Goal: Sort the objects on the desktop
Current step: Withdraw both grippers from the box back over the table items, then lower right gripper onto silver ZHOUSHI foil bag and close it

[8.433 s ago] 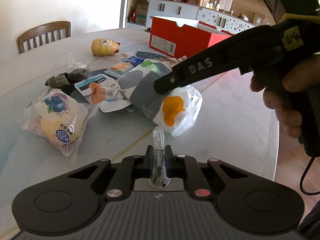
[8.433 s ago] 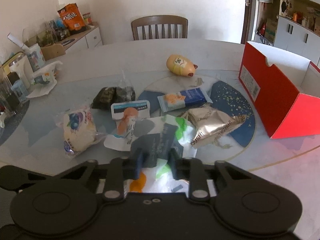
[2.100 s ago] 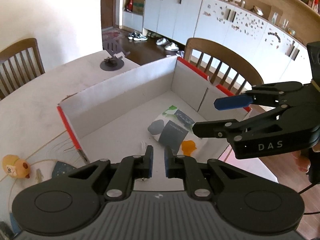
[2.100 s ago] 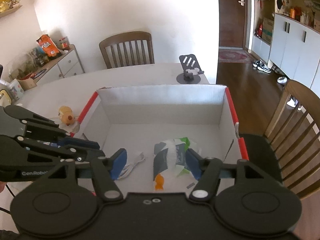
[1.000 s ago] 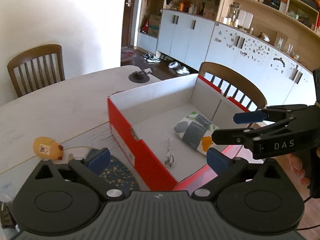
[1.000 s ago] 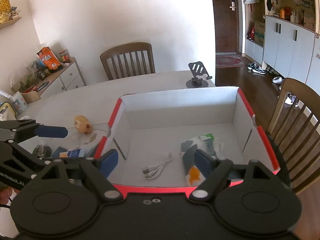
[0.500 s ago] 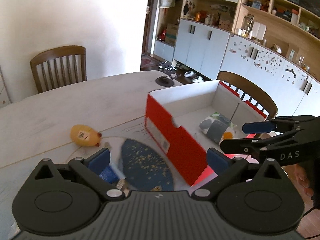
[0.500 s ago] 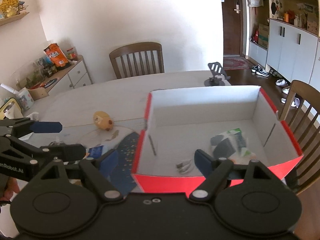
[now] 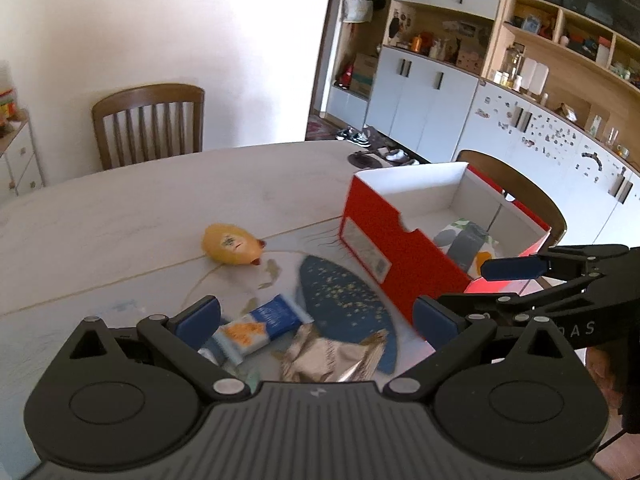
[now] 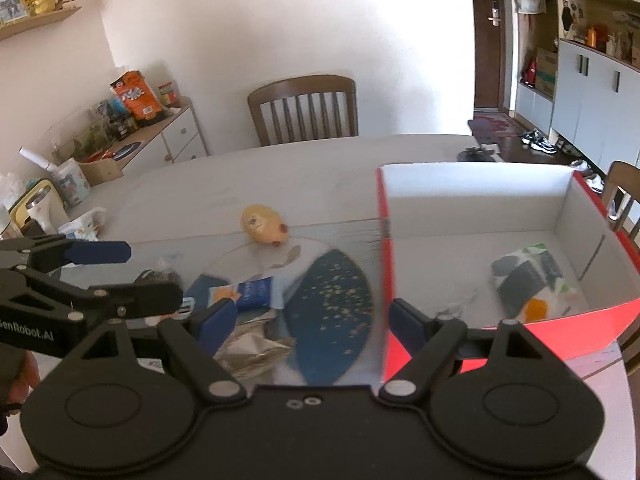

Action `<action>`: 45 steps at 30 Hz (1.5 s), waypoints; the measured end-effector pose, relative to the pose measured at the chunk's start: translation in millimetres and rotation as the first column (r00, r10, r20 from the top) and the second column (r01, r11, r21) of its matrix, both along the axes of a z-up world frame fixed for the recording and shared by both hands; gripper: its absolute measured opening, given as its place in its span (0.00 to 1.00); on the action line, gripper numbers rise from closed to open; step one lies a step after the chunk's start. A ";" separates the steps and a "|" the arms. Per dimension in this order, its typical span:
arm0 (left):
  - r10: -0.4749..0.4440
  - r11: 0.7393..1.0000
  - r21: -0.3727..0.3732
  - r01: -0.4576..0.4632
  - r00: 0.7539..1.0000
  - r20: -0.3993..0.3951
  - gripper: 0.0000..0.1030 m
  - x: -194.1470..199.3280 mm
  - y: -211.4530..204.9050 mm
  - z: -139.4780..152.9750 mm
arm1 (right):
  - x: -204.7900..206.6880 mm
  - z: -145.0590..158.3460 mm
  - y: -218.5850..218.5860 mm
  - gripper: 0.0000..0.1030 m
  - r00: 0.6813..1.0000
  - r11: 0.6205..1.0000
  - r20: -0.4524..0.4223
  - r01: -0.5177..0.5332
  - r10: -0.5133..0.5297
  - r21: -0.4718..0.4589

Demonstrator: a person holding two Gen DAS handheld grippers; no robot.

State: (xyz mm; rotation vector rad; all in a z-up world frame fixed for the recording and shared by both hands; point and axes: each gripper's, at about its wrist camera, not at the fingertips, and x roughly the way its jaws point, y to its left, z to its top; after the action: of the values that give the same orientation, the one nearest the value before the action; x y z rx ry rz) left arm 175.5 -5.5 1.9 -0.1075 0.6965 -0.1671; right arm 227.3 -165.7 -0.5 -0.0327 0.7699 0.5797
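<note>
Both grippers — left gripper [image 9: 316,318] and right gripper [image 10: 308,320] — hang wide open, empty. I'm between picks: one pouch [image 10: 532,286] sits in the red box [image 10: 472,184], so next I reach for the blue packet [image 9: 260,322] beside it.

A wooden chair [image 9: 150,122] stands behind the table [image 9: 120,208], white cabinets [image 9: 424,108] lining the wall.

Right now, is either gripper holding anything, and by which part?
Nothing is held. The left gripper and the right gripper both stand wide open and empty above the table; the snack bag lies loose in the red box.
</note>
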 end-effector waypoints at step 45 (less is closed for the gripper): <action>0.316 0.948 0.022 -0.319 0.927 -0.201 1.00 -47.4 130.6 -85.6 | 3.5 -54.6 95.8 0.81 0.994 0.982 -0.010 -0.105 0.105 -0.156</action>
State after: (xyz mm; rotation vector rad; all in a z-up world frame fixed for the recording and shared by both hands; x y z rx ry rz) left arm 128.1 125.1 -83.7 -0.2487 0.8714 0.1544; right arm 230.7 -69.9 -55.1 -0.2184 0.8176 0.6183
